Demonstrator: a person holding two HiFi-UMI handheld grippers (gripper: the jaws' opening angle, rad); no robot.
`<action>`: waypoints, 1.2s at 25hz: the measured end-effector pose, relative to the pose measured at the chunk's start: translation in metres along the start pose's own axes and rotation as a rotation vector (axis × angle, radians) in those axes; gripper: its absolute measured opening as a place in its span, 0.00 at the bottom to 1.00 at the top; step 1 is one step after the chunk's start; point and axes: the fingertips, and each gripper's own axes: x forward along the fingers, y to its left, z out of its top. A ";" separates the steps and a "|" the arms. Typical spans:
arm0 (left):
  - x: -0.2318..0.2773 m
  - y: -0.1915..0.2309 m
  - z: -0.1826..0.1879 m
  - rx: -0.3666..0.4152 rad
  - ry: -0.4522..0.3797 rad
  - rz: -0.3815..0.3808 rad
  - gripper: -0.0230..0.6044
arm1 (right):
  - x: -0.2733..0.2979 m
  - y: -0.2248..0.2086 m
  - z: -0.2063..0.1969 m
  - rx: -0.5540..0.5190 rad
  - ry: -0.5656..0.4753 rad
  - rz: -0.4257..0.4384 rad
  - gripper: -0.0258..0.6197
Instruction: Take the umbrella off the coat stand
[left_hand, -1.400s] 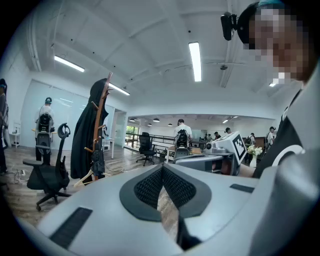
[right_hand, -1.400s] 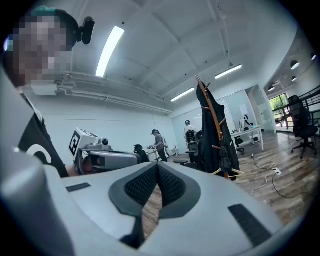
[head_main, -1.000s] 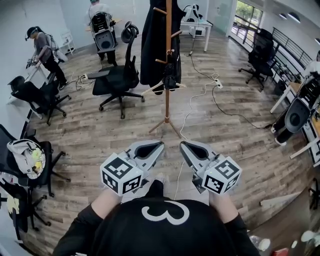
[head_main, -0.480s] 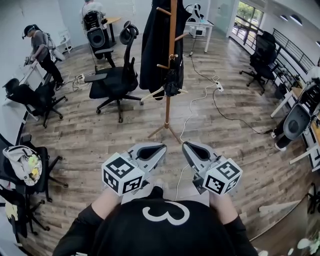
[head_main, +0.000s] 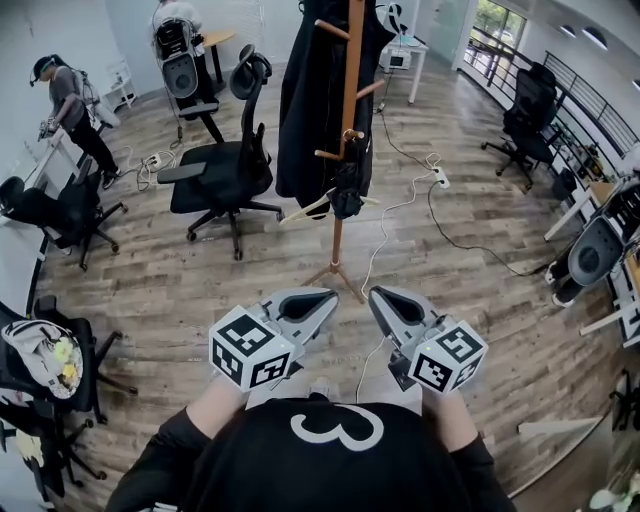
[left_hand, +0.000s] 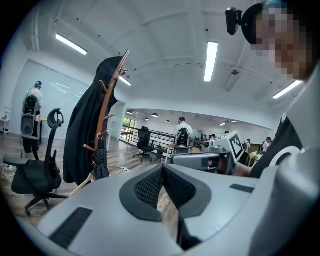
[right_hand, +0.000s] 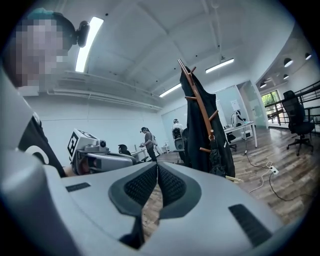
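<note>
A wooden coat stand (head_main: 338, 235) rises from the plank floor ahead of me, with a long black coat (head_main: 310, 100) over it. A folded black umbrella (head_main: 347, 188) hangs from a peg on the stand's right side. My left gripper (head_main: 325, 298) and right gripper (head_main: 378, 294) are held side by side low in the head view, well short of the stand, both shut and empty. In the left gripper view, past the shut gripper (left_hand: 162, 167), the umbrella (left_hand: 100, 161) hangs at the left. In the right gripper view, past the shut gripper (right_hand: 158, 166), the umbrella (right_hand: 216, 159) hangs right of centre.
A black office chair (head_main: 225, 170) stands left of the stand. A wooden hanger (head_main: 310, 208) hangs low on it. A white cable (head_main: 385, 225) trails over the floor to its right. More chairs (head_main: 50, 350) line the left wall; a person (head_main: 70, 100) stands at the back left.
The coat stand and umbrella have come nearer and sit larger in the head view. Both grippers kept their places side by side and stayed shut.
</note>
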 end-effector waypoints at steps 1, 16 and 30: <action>0.006 0.010 0.003 -0.002 0.002 -0.002 0.06 | 0.008 -0.008 0.002 0.002 0.000 -0.003 0.08; 0.059 0.117 0.022 -0.015 -0.005 -0.014 0.06 | 0.088 -0.088 0.014 0.028 0.000 -0.034 0.08; 0.102 0.162 0.034 -0.039 -0.003 0.012 0.06 | 0.120 -0.145 0.025 0.039 0.013 -0.025 0.08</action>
